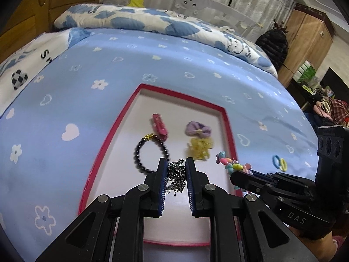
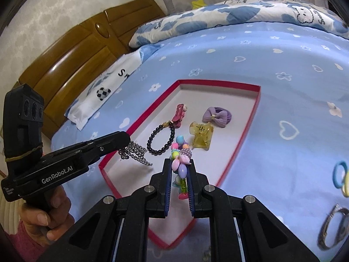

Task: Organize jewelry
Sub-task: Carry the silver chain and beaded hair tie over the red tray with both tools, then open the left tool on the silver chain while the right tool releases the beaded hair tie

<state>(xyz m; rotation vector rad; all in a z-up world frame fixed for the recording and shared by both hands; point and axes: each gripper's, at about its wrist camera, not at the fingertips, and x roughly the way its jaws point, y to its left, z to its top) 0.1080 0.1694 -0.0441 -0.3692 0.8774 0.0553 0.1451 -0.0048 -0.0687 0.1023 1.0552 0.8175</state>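
Your left claw (image 1: 176,163) is nearly closed and pinches a bunched silver chain (image 1: 176,175) between its pads, the loose loops dangling below the fingertips, above the near part of the red-rimmed tray (image 1: 130,102). Your right claw (image 2: 180,163) is likewise narrow and clamps a string of pastel beads (image 2: 180,152), which stands up beyond its tips over the tray's near corner. Ahead of the left claw, inside the tray, lie a black bead bracelet (image 1: 150,152), a pink clip (image 1: 159,126), a purple bow (image 1: 198,128) and a yellow clip (image 1: 199,148). Right of the right claw, on the blue sheet (image 2: 272,76), lie small hair rings (image 2: 340,174) and a metal bangle (image 2: 333,229).
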